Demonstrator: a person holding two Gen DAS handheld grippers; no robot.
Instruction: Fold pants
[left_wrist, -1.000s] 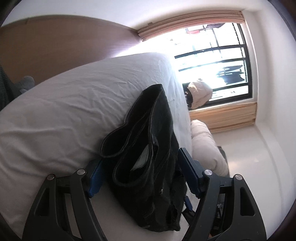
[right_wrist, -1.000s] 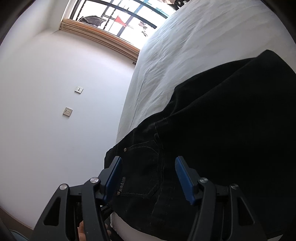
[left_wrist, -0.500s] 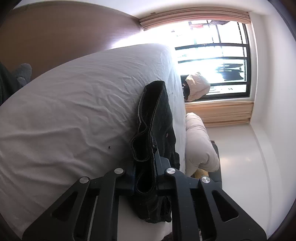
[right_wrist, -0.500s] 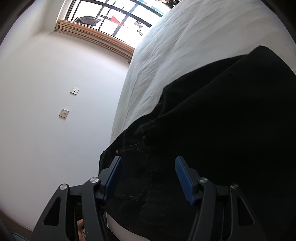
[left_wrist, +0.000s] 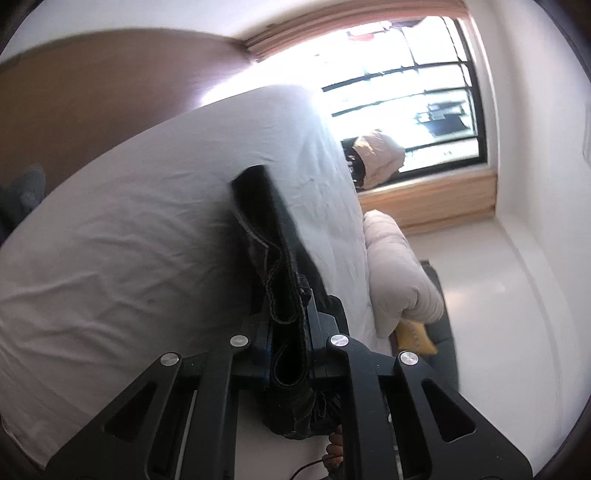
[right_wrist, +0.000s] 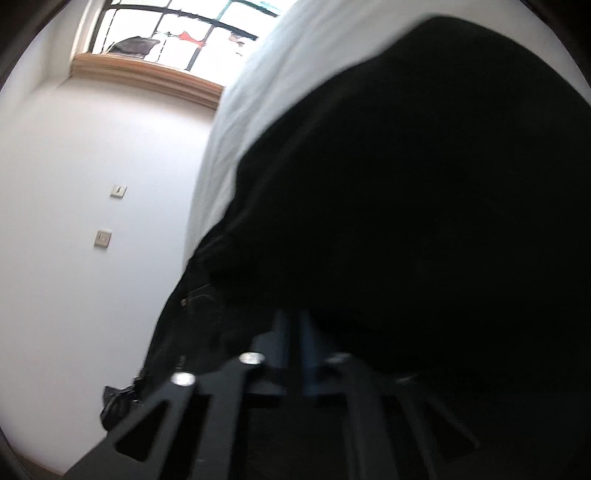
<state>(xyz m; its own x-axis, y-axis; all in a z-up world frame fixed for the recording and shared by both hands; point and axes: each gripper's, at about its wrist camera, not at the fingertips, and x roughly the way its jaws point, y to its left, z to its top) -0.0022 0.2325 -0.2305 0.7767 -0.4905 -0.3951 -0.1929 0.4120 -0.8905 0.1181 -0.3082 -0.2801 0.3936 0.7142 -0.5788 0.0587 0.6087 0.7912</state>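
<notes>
Left gripper (left_wrist: 289, 341): jaws closed on a bunched edge of the black pants (left_wrist: 275, 258), which run forward from the jaws across the white bed (left_wrist: 129, 236). Right gripper (right_wrist: 293, 345): jaws drawn nearly together, clamping dark pants fabric (right_wrist: 406, 221); the view is blurred. Beyond the bed's edge lies a pale folded duvet (left_wrist: 399, 273), then the window (left_wrist: 406, 92).
</notes>
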